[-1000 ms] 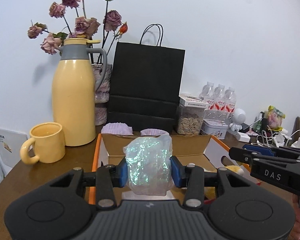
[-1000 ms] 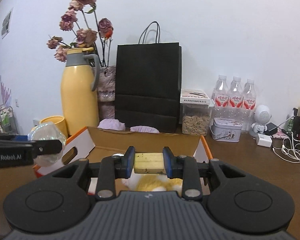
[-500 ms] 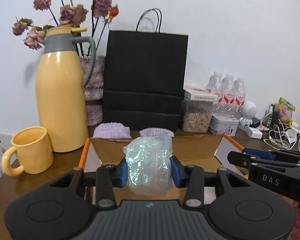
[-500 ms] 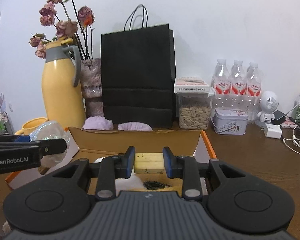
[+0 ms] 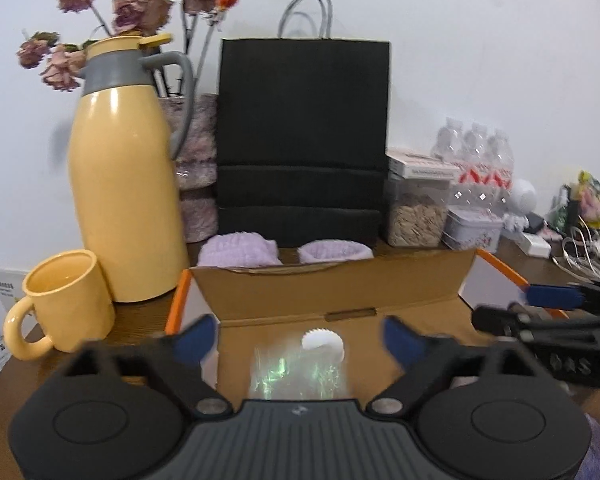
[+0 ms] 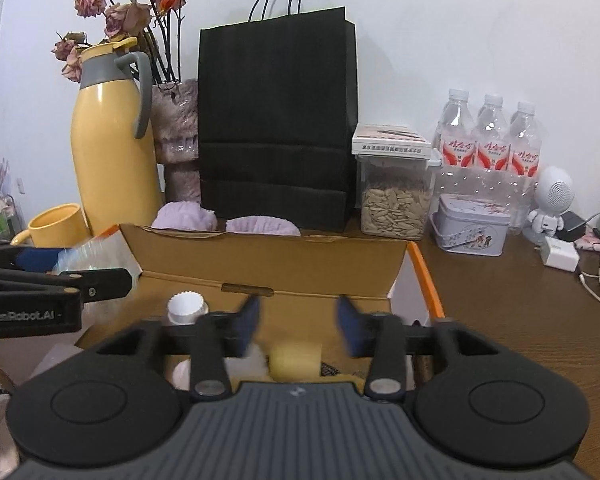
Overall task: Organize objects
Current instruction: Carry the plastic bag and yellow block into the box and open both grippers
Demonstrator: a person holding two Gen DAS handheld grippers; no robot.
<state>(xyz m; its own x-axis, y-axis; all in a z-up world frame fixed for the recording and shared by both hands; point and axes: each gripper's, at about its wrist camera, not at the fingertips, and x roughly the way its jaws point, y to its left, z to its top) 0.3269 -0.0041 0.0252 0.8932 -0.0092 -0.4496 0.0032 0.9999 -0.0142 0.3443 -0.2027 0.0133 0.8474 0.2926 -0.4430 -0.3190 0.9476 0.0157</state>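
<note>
I hold both tongs level over the open box (image 5: 340, 284), pointing at the black bag (image 5: 300, 140). My left tongs (image 5: 296, 340) gape wide, the shiny wrap (image 5: 296, 376) loose below them. My right tongs (image 6: 298, 322) are spread too, the yellow block (image 6: 294, 360) free beneath.

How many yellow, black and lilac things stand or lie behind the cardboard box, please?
Yellow: 2, the jug and the mug.
Black: 1, the paper bag.
Lilac: 2, the fluffy pieces.
Total: 5.
</note>
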